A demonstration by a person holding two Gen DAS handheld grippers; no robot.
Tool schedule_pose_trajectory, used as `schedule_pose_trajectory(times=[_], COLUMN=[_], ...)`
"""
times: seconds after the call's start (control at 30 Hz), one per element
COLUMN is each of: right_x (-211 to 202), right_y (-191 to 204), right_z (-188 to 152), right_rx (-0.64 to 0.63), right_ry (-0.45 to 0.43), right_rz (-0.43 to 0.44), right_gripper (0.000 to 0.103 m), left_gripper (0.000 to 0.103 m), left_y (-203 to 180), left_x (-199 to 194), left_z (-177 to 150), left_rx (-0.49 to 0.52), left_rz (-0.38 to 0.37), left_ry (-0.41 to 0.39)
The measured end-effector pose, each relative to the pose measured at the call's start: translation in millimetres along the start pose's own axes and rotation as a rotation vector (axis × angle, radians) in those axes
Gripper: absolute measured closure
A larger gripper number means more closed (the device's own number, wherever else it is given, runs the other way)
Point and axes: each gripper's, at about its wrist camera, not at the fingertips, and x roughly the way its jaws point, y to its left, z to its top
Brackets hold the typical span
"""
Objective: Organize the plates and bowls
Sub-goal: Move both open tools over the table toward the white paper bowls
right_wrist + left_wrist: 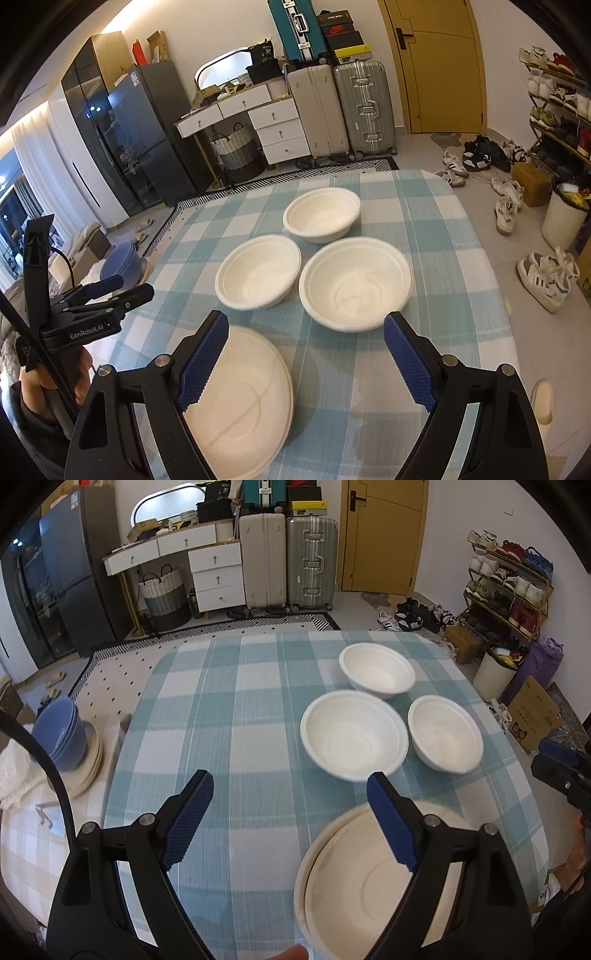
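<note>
Hovering with both the left gripper point(290, 814) and right gripper point(304, 360) spread wide and holding nothing, looking over three white bowls point(258, 271) sitting apart, unstacked, beyond the stacked plates point(243, 398) on the checked tablecloth point(221, 701) (nesting seemingly not started).

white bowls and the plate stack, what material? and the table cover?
White bowls: likely moulded pulp or foam disposable; matte, thin rolled rims. Plate stack: same matte off-white look, pressed ring in the base. Table cover: woven cloth, check pattern with visible threads.
</note>
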Motion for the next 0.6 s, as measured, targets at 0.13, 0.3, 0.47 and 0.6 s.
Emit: schedule_pose_trajectory(times=[0.13,0.3,0.47,0.6], right_x=[6.1,13.8,24.9,38.8], right_y=[-4.2,-11.7,-21.1,-28.6], right_z=[18.1,39.1,61.7,74.9], right_rx=[0.001,0.002,0.002,0.009], right_ry=[0.002,0.008,0.021,0.037], right_rz=[0.004,0.006,0.001,0.004], right_gripper=[0.015,0.015,0.015,0.015], left_gripper=[0.019,0.019,0.019,0.019], left_y=[-8.4,-18.4,-21.2,-18.0], left_x=[5.4,15.5,30.1,48.7], left_z=[19.5,43.1,64.1,78.5], left_rx=[0.012,0.022,0.013,-0.001], left_rz=[-0.004,-0.006,-0.010,-0.015], left_ry=[-0.002,0.008,0.018,0.031])
